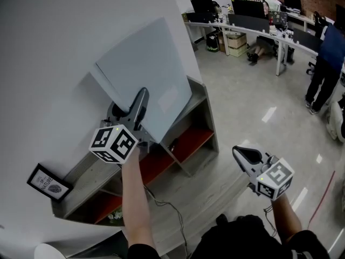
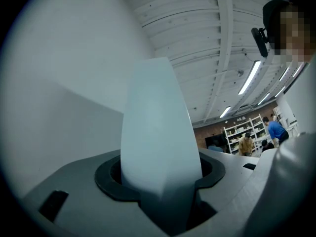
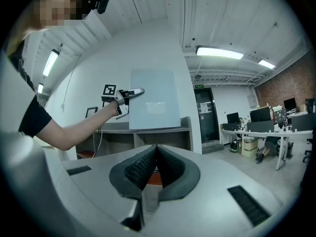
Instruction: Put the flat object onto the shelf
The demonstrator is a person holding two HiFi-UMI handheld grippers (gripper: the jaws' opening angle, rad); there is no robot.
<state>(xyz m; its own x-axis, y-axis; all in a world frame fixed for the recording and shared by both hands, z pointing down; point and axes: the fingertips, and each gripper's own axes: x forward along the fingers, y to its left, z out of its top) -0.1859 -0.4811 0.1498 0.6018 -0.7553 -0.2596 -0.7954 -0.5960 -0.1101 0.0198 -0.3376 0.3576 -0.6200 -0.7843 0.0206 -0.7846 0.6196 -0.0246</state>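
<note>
A large flat pale grey-blue board (image 1: 145, 74) stands tilted against the white wall above the low grey shelf (image 1: 207, 120). My left gripper (image 1: 141, 102) is shut on the board's lower left part. In the left gripper view the board (image 2: 155, 132) fills the gap between the jaws of the left gripper (image 2: 160, 191). From the right gripper view the board (image 3: 154, 105) has its bottom edge at the shelf top (image 3: 148, 129); whether it touches I cannot tell. My right gripper (image 1: 242, 156) hangs apart at the lower right, its right gripper (image 3: 155, 161) pads together on nothing.
A framed picture (image 1: 48, 182) stands on the shelf top's left end. Red-floored compartments (image 1: 188, 143) lie below. A cable (image 1: 161, 204) runs over the floor in front. Desks with monitors (image 1: 259, 23) and a person in blue (image 1: 323, 69) are far right.
</note>
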